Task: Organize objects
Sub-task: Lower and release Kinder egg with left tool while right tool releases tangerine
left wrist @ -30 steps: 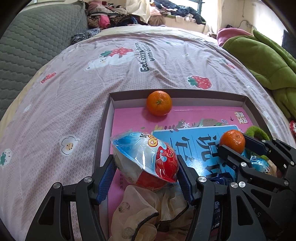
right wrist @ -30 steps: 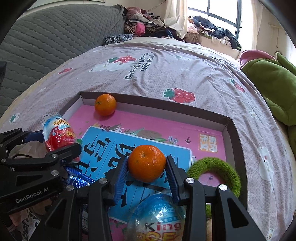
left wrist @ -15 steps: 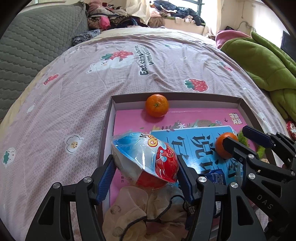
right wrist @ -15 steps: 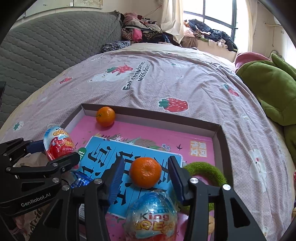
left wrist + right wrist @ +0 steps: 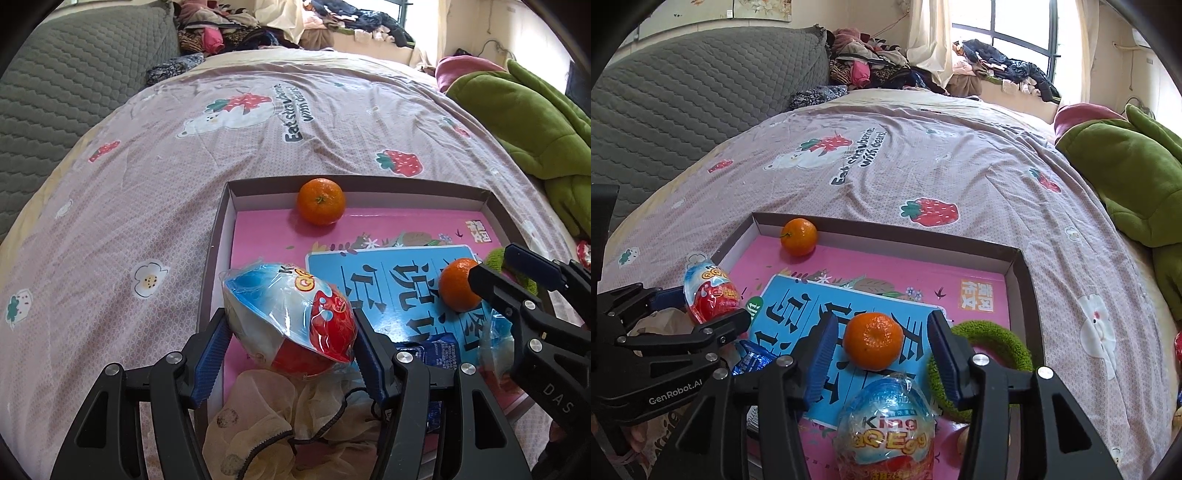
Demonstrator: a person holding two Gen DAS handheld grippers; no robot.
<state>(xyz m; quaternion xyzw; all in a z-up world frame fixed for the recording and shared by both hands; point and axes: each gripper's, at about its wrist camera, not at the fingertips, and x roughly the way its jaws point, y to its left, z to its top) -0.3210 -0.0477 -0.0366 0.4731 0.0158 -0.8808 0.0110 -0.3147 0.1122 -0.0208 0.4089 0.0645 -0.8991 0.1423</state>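
My left gripper [image 5: 290, 325] is shut on a wrapped blue, white and red toy egg [image 5: 291, 317], held over the near left corner of the brown box [image 5: 229, 221]. In the right wrist view, my right gripper [image 5: 882, 325] has its jaws opening, with a gap on each side of a tangerine [image 5: 873, 341]. That tangerine rests on the blue and pink book [image 5: 798, 306] inside the box. A second tangerine [image 5: 320, 201] lies against the far wall of the box. A second wrapped egg [image 5: 886, 424] lies just below my right gripper.
A green fuzzy ring [image 5: 993, 336], a blue packet [image 5: 432, 350] and a pale spotted cloth [image 5: 258, 424] also lie in the box. The box sits on a strawberry-print sheet [image 5: 258, 147]. A green blanket [image 5: 524, 122] lies right, a grey quilted backrest [image 5: 55, 92] left.
My right gripper's jaws spread off the tangerine and drew back a little; the tangerine stayed on the book. My left gripper kept still with the egg.
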